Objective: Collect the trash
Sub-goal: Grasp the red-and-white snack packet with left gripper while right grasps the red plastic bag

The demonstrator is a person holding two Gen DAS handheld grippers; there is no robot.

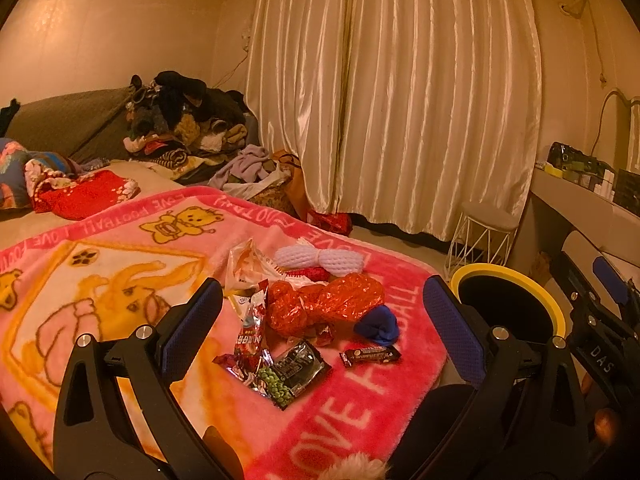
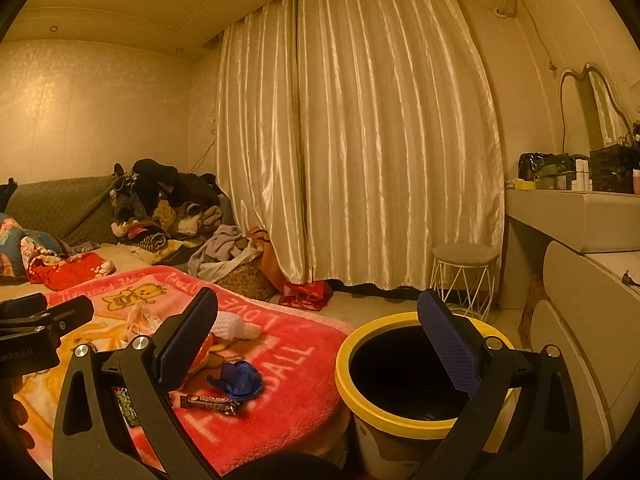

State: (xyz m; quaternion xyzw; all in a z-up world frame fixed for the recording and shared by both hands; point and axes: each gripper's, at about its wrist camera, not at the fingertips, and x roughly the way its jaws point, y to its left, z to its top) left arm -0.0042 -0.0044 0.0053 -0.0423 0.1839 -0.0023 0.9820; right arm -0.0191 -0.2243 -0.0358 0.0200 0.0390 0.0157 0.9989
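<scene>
Trash lies in a loose heap on the pink blanket (image 1: pixel 120 280) of the bed, near its corner beside the yellow-rimmed bin (image 1: pixel 510 276).

From the left wrist view, the left tool (image 1: pixel 324 320) is spread wide and holds nothing; the heap sits straight ahead between its two fingers. Nearest are a dark flat packet (image 1: pixel 298 368) with a green-printed part and a crinkled red snack wrapper (image 1: pixel 252 336) standing partly on edge. Beyond them are a shiny orange bag (image 1: pixel 324 304) bunched into a lump, a white foam net sleeve (image 1: pixel 320 260) and a pale torn wrapper (image 1: pixel 248 264). To the right lie a crumpled blue piece (image 1: pixel 380 326) and a dark candy bar wrapper (image 1: pixel 370 355), whose long axis runs across the view, left to right. The right tool shows at the far right edge.

From the right wrist view, the right tool (image 2: pixel 320 340) is also wide open and empty. It faces the gap between bed and bin (image 2: pixel 404 368): the bin mouth lies ahead and to its right, the candy bar wrapper (image 2: pixel 208 403) and blue piece (image 2: pixel 238 376) ahead and to its left, just inside the left finger. The bin's inside is dark; I cannot tell what it holds.

By my judgement the left tool is nearer the main heap, the right nearer the bar wrapper and the bin.
</scene>
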